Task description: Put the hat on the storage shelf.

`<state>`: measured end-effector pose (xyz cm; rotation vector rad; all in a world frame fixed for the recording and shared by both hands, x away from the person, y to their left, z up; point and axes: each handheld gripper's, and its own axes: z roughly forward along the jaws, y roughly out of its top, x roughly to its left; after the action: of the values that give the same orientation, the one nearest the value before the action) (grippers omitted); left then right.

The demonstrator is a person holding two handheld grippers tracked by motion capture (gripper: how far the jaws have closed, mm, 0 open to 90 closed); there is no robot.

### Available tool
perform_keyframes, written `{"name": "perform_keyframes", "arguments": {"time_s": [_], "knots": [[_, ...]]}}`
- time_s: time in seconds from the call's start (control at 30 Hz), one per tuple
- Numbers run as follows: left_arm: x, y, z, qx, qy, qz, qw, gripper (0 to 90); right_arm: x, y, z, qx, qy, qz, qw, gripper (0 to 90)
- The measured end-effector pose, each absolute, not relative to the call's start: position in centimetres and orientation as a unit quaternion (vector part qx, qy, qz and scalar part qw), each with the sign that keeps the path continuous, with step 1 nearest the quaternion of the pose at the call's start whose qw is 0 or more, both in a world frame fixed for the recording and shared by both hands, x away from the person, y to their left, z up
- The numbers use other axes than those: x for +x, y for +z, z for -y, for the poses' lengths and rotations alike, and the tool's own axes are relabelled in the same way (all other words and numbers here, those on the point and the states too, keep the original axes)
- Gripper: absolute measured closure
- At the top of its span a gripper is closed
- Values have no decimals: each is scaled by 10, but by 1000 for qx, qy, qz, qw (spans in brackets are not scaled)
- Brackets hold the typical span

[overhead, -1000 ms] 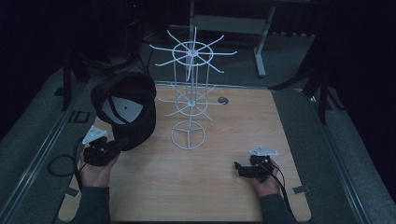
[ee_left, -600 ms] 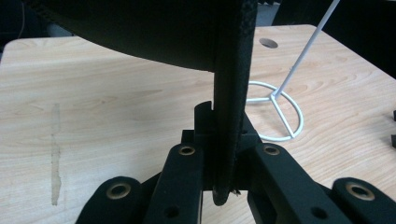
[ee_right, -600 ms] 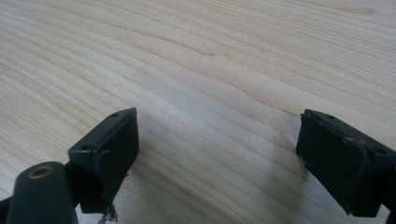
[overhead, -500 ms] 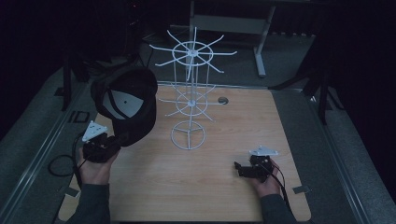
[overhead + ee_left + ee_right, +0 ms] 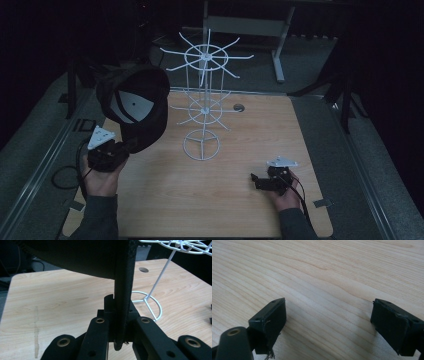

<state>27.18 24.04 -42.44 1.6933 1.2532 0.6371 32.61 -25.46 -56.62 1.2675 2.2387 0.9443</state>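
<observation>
High view: left gripper (image 5: 131, 146) holds black cap (image 5: 135, 107) up over counter (image 5: 240, 150), brim down, crown toward wire rack (image 5: 202, 100). Left gripper view: jaws clamp upright brim (image 5: 122, 290). Right gripper view: right gripper (image 5: 328, 325) jaws wide apart, w/ nothing between.

On the wooden worktop (image 5: 240, 175) a white wire rack (image 5: 202, 107) stands upright near the middle. The left tongs (image 5: 112, 152), at the left edge, hold a black cap (image 5: 137, 105) raised beside the rack. The right tongs (image 5: 257, 181) rest low at the front right, well apart from the rack.
</observation>
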Motion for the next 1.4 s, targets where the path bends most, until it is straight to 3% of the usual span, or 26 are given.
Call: {"name": "perform_keyframes", "arguments": {"time_s": [1.4], "knots": [[273, -399, -232, 686, 280, -485, 464, 862, 326, -566, 255, 453, 338, -801, 199, 130]]}}
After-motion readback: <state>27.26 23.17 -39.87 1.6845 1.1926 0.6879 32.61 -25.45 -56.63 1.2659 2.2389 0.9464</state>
